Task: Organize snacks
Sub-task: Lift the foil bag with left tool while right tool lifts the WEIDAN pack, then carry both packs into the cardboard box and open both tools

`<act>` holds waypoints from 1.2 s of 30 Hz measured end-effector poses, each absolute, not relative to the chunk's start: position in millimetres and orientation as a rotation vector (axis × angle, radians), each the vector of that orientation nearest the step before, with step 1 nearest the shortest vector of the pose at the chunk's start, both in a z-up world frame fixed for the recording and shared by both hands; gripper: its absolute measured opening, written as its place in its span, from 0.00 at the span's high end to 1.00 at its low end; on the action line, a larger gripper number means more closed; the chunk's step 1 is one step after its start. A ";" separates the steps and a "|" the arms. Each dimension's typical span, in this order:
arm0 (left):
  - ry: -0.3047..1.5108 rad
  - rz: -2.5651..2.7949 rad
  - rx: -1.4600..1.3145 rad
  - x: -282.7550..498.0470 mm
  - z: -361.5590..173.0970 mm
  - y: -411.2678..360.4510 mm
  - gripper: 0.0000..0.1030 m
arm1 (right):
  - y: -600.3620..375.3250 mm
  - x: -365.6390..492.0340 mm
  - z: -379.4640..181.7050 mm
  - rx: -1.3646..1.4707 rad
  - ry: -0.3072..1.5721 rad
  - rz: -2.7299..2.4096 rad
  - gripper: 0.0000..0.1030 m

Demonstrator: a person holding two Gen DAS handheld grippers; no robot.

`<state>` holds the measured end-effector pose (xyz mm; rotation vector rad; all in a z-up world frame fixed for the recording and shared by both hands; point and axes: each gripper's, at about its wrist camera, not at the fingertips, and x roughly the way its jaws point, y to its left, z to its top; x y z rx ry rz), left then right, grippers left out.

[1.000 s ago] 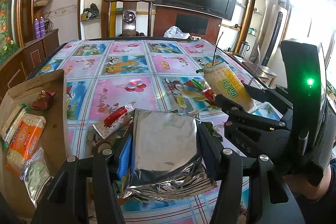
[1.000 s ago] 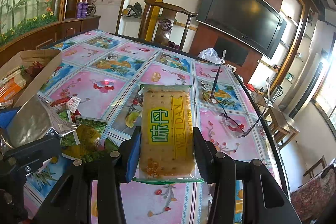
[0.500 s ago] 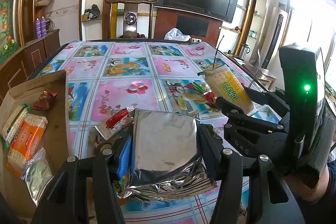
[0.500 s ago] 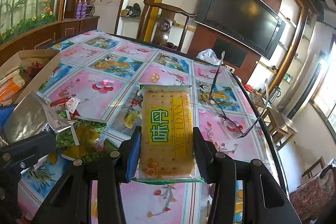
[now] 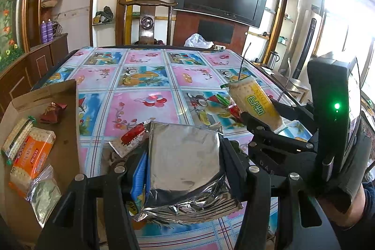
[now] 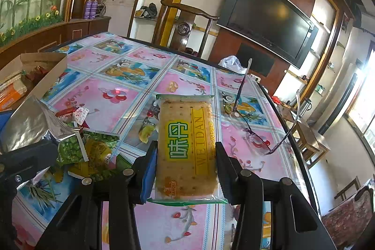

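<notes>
From the left wrist, the left gripper (image 5: 184,156) has its fingers clamped on a silver foil packet (image 5: 185,163), held above the table (image 5: 145,76), whose cloth is a grid of pink and blue fruit pictures. Left of the fingers lies an open cardboard box (image 5: 63,132) holding an orange biscuit pack (image 5: 31,156) and a small red packet (image 5: 52,110); just ahead of the left finger lies a red-and-white wrapper (image 5: 131,138). To the right, the right gripper (image 5: 262,118) carries its biscuit packet (image 5: 255,104). Beyond the table stand a wooden chair (image 5: 146,15) and a wall television (image 5: 222,1). From the right wrist, the right gripper (image 6: 186,156) is clamped on the Weidan biscuit packet (image 6: 187,144), upright between the fingers. Left of them lies a heap of green and yellow snack bags (image 6: 91,149); right and ahead, a pair of glasses (image 6: 257,139) rests on the cloth.
</notes>
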<state>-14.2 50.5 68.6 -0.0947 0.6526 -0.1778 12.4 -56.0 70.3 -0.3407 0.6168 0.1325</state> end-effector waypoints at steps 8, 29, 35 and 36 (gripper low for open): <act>0.638 -0.158 -0.091 -16.3 70.0 51.2 0.46 | -63.5 18.4 71.6 -0.332 0.614 0.127 0.52; 0.519 0.075 -0.024 -25.6 85.8 72.1 0.45 | -44.8 6.4 69.5 -0.266 0.610 0.144 0.52; 0.512 0.110 -0.036 -28.5 87.1 81.6 0.45 | -29.1 -3.4 69.8 -0.248 0.603 0.158 0.52; 0.511 0.114 -0.038 -28.4 87.0 83.4 0.45 | -24.0 -7.4 69.6 -0.244 0.603 0.160 0.52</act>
